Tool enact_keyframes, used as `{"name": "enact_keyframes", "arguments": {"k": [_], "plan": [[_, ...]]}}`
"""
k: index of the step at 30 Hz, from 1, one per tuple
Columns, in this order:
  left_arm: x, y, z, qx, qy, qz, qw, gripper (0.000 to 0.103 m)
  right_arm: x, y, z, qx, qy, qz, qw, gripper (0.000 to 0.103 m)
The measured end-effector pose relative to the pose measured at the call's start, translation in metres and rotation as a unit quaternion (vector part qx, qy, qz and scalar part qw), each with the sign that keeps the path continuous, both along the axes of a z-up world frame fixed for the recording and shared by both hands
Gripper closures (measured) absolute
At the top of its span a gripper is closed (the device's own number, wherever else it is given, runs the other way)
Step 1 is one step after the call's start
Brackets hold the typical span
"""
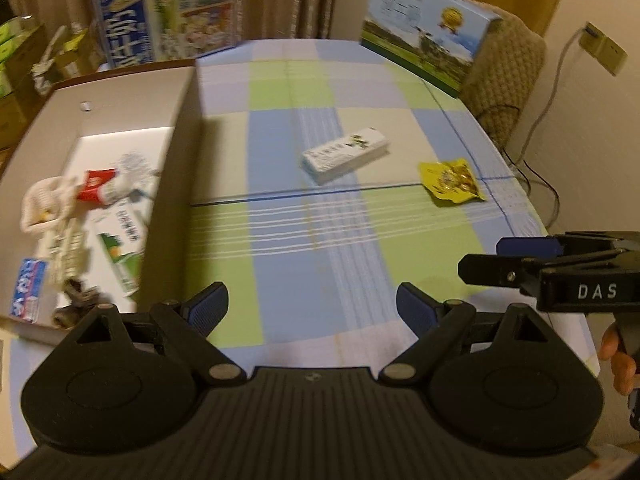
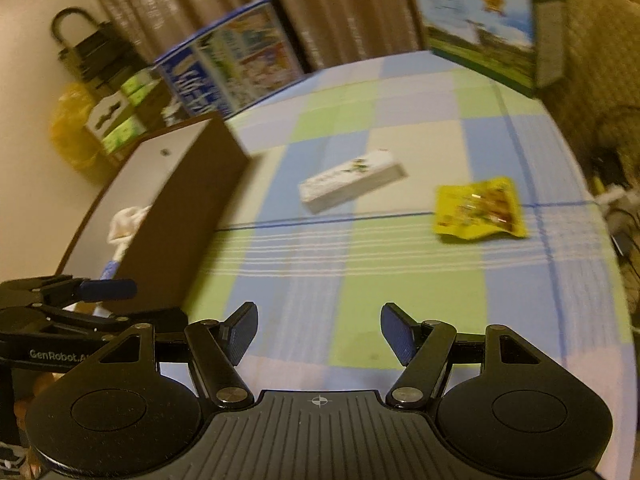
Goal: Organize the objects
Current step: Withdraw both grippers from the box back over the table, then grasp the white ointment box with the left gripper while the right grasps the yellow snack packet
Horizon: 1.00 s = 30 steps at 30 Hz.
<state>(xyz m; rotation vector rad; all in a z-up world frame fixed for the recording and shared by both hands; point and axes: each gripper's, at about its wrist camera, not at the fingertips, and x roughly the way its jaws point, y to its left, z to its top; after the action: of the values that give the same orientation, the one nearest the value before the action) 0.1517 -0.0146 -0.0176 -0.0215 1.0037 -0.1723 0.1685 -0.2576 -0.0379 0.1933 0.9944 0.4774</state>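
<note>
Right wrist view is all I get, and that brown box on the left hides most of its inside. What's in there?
Observer: The box already holds several things, among them a red-and-white tube and a green-and-white carton.
Operator: Anything in its near corner?
Observer: Yes, a blue packet lies there, against the front wall.
Operator: And what carries the gripper I'm looking along?
Observer: The left wrist view shows a person's hand, fingers wrapped on the handle under the right gripper.
</note>
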Motion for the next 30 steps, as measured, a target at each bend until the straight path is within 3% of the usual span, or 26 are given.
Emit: {"name": "enact_keyframes", "arguments": {"k": [8,19,30], "plan": [[0.025,-0.037,-0.019,0.003,0.010,-0.035,0.9993,0.014,0.017,-0.046,-0.019,0.005,0.022,-0.066,0.998,0.037],[0.066,-0.054,-0.044,0.011,0.011,-0.055,0.9984,0.014,0.050,-0.083,-0.058,0.039,0.056,-0.144,0.987,0.037],[0.122,-0.055,-0.060,0.030,-0.008,-0.066,0.9973,0.014,0.097,-0.097,-0.093,0.113,0.081,-0.231,0.963,0.037]]}}
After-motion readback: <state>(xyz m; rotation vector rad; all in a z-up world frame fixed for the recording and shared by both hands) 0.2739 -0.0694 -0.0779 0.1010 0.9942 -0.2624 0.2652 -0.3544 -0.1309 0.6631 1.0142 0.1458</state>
